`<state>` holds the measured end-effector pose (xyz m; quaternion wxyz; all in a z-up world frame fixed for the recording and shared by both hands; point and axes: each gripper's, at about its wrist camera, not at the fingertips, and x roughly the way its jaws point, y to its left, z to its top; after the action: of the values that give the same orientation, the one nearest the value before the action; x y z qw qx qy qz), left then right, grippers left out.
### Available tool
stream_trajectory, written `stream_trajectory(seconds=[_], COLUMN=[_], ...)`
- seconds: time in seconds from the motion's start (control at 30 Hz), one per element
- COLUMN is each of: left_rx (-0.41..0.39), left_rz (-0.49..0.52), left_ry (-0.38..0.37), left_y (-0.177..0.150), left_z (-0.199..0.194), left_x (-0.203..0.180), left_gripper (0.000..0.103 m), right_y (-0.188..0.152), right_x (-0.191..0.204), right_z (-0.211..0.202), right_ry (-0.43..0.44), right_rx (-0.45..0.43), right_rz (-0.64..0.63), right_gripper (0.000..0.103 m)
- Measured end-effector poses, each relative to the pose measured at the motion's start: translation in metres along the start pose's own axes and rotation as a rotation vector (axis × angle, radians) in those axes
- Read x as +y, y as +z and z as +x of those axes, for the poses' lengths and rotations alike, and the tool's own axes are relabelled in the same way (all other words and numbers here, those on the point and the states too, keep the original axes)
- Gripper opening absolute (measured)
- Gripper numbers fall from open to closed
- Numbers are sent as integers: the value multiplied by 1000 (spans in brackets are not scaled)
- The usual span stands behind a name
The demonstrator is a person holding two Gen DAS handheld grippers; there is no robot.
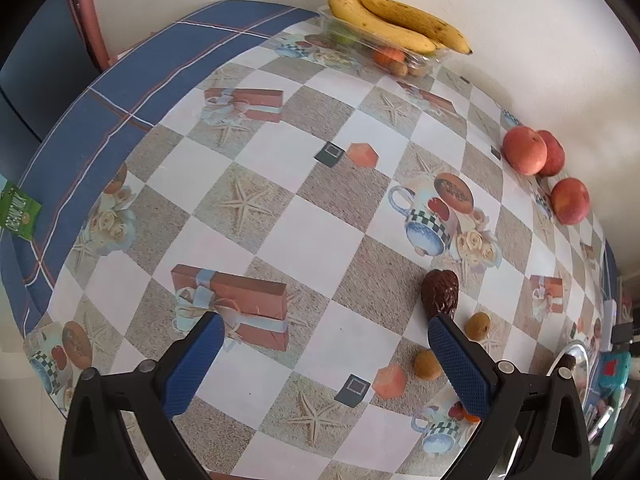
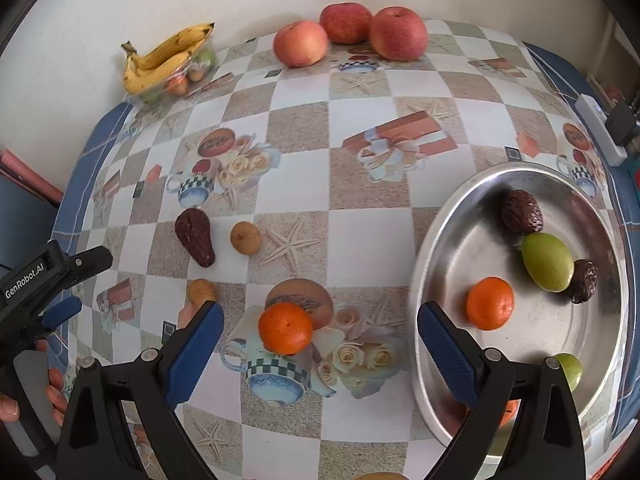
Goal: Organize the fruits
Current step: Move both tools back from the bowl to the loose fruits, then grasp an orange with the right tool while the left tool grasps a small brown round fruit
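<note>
My right gripper is open just above the table, and an orange tangerine lies between its fingers, nearer the left one. To its right a metal tray holds another tangerine, a green fruit and a dark avocado. My left gripper is open over bare tablecloth. A dark brown avocado lies just past its right fingertip, with two small brown fruits close by.
Three apples sit at the far edge by the wall. Bananas rest on a clear container of fruit. A power strip lies at the right edge. A hand holds the left tool.
</note>
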<state>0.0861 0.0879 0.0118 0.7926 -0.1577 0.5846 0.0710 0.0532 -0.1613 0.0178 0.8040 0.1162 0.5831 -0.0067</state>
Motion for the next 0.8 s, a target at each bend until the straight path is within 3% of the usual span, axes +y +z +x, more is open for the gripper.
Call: stream_trajectory(seconds=[0.33, 0.6, 0.8], left_rx=[61, 154, 170], left_rz=[178, 233, 288], left_ry=[21, 9, 76], left_y=[-20, -32, -35], left_z=[18, 48, 63], left_x=[-40, -59, -67], left_gripper=[103, 103, 103], right_y=[-4, -7, -10], right_x=[12, 18, 26], right_z=[22, 42, 63], right_ry=[-4, -44, -73], right_rx=[52, 85, 124], right_rz=[-44, -82, -118], right_gripper=[98, 98, 98])
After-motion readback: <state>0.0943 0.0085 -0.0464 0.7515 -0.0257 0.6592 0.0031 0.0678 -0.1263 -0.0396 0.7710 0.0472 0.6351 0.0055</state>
